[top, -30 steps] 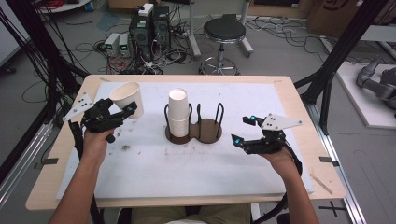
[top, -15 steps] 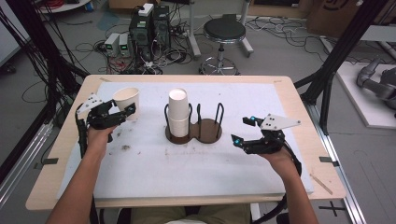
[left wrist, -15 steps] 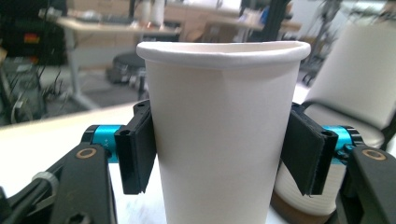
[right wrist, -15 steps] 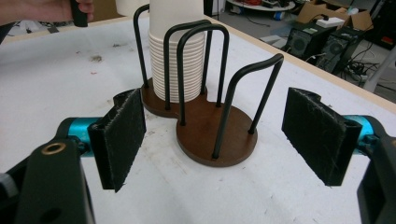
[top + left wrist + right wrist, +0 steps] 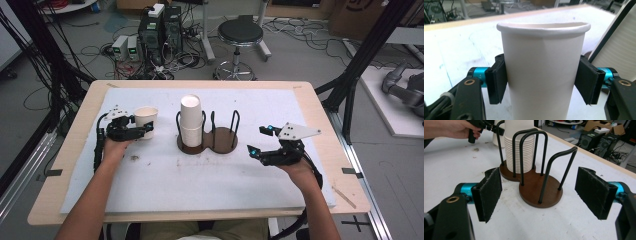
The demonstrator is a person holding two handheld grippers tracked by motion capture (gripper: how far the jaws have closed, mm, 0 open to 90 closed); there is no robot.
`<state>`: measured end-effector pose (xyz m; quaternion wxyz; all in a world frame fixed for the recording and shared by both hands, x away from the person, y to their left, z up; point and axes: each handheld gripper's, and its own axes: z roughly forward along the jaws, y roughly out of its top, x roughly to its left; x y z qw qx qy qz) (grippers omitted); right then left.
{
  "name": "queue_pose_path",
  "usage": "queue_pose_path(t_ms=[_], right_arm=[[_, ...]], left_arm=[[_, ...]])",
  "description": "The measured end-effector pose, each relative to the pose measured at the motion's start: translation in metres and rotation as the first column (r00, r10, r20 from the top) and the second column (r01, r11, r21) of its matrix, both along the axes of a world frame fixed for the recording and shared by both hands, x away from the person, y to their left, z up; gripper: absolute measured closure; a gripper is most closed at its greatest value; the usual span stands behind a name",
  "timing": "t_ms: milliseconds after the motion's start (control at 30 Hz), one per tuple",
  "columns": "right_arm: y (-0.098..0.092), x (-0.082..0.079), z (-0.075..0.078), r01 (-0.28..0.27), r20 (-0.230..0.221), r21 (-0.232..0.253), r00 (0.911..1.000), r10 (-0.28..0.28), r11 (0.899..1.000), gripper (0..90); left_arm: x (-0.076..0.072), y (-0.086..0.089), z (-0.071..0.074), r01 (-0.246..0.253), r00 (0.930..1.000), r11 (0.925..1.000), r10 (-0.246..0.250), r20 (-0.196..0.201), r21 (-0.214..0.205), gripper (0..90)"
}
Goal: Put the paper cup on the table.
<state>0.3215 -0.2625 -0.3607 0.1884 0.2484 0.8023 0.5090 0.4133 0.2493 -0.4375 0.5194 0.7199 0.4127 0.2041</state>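
Upright, paper cup (image 5: 543,72) seen between left claw (image 5: 543,81) pads, barely touched, jaws just easing apart; cup stack (image 5: 520,150) in holder (image 5: 537,187) framed ahead of spread right claw (image 5: 546,195).

Single cup (image 5: 145,121) upright on table mat (image 5: 150,180), left of holder (image 5: 220,141); cup stack (image 5: 191,121) in holder's left ring

A wooden table (image 5: 320,107) carries a white mat (image 5: 165,185); on it stand a paper cup (image 5: 145,121) and a brown cup holder (image 5: 220,142).
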Motion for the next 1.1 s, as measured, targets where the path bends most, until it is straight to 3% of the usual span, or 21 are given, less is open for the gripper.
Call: queue_pose_path(t_ms=[167, 433, 667, 867, 967, 1100], right_arm=[[-0.001, 0.000, 0.000, 0.001, -0.002, 0.001, 1.0000, -0.001, 1.000, 22.0], [-0.001, 0.000, -0.001, 0.002, -0.002, -0.005, 1.0000, -0.002, 1.000, 22.0], [0.000, 0.000, -0.001, 0.001, -0.003, -0.004, 1.0000, -0.001, 1.000, 22.0], [0.000, 0.000, -0.001, 0.001, -0.005, -0.007, 1.0000, -0.001, 1.000, 22.0], [0.000, 0.000, -0.001, -0.001, -0.003, -0.005, 1.0000, 0.001, 1.000, 22.0], [-0.001, 0.000, -0.001, 0.001, -0.003, -0.008, 1.0000, -0.001, 1.000, 22.0]], left_arm=[[-0.004, 0.001, 0.001, -0.003, 1.0000, 0.9998, 0.003, 0.002, 0.018, 33.5], [-0.015, -0.003, 0.007, -0.002, 1.0000, 0.9944, 0.002, -0.005, 0.105, 31.4], [-0.023, -0.001, 0.006, -0.051, 0.9982, 0.9935, 0.054, -0.027, 0.102, 29.4], [-0.029, -0.001, 0.005, -0.061, 0.9963, 0.9882, 0.068, -0.052, 0.141, 25.7], [-0.032, 0.001, 0.004, -0.063, 0.9943, 0.9900, 0.073, -0.078, 0.126, 21.5], [-0.040, 0.008, 0.010, -0.055, 0.9953, 0.9906, 0.064, -0.073, 0.125, 20.2]])
